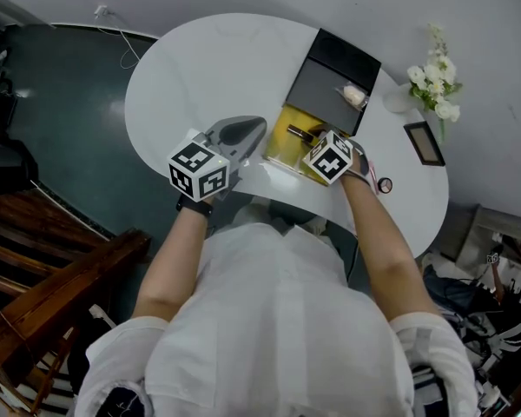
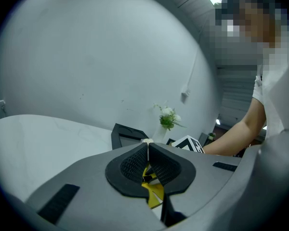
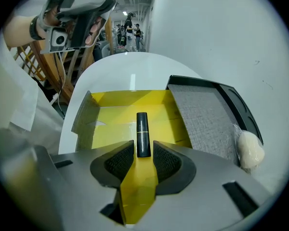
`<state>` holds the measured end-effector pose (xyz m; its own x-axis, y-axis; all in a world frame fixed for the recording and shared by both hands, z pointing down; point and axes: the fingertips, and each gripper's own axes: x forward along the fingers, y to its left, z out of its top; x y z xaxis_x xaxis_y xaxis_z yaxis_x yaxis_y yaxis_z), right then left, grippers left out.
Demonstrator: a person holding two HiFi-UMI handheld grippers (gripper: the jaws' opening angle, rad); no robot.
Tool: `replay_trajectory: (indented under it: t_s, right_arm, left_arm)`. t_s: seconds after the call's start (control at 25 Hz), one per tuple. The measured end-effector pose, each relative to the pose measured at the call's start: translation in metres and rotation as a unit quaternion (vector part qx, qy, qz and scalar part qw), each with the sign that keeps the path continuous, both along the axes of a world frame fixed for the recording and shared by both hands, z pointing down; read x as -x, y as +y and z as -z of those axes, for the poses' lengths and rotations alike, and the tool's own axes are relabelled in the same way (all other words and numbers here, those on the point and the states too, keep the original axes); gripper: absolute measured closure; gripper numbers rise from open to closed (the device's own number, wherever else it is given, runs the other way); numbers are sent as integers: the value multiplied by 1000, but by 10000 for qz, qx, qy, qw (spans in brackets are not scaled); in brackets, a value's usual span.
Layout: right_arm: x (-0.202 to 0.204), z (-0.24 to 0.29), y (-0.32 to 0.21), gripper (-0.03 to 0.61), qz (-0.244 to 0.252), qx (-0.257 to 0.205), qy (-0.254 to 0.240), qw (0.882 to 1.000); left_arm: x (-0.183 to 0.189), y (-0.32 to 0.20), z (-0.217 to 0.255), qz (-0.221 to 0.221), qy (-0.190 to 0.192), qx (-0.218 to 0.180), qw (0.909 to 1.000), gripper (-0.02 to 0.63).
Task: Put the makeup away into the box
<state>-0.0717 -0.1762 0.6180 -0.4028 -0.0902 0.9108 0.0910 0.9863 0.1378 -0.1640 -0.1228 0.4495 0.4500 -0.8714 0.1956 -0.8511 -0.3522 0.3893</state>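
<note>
Two grippers are over the white table (image 1: pixel 191 68): the left gripper (image 2: pixel 148 148) is closed, jaw tips meeting with nothing between them, just left of the yellow box (image 3: pixel 130 99). The right gripper (image 3: pixel 143 150) points steeply down into the box with its jaws apart; the black lipstick (image 3: pixel 143 129) lies on the box floor, its near end between the jaw tips with a narrow gap on each side. Beside the box, a black lid (image 3: pixel 207 114) with grey lining carries a white puff (image 3: pixel 250 149).
</note>
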Motion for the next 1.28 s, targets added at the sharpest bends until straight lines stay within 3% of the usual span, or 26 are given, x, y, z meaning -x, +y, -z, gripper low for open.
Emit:
replay_trajectory:
  t_s: [0.6, 0.96, 1.28]
  right_arm:
    - [-34, 40, -7, 468, -725, -9, -636, 9953]
    - [-100, 58, -17, 468, -1595, -10, -1000, 9821]
    - [-167, 49, -26, 468, -2111, -13, -854, 9737]
  left_arm:
    - [-35, -17, 7, -412, 32, -58, 9991, 591]
    - [-94, -36, 10, -983, 41, -111, 9951, 591]
    - [-142, -49, 7, -1365, 47, -79, 9906, 591]
